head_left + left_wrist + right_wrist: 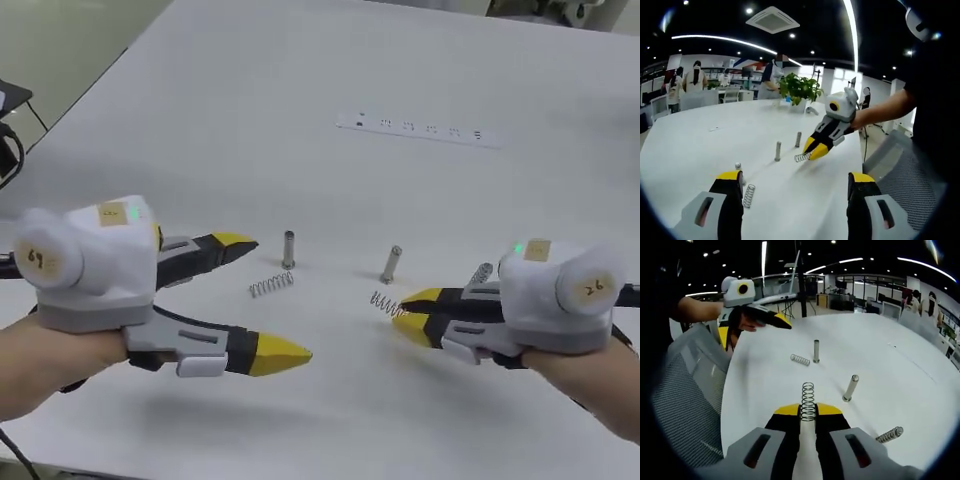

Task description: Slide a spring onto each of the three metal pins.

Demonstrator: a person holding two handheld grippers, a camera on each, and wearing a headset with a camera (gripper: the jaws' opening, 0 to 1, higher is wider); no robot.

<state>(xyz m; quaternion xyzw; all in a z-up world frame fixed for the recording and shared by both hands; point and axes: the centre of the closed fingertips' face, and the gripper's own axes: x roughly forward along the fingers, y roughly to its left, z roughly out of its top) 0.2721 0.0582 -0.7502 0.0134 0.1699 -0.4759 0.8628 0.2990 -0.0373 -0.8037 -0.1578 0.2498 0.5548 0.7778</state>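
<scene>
My right gripper (405,310) is shut on one end of a small steel spring (384,301), held low over the white table; its own view has the spring (808,399) sticking out between the yellow tips. My left gripper (265,297) stands open and holds nothing. A bare pin (289,249) stands upright with a loose spring (271,284) lying beside it. A second bare pin (391,264) stands just beyond the held spring and seems to lean. A third pin (889,435) carries a spring.
A thin white strip (415,128) with small marks lies farther back on the table (300,90). A mesh chair (685,400) stands at the table's near edge. People and desks fill the office behind (695,80).
</scene>
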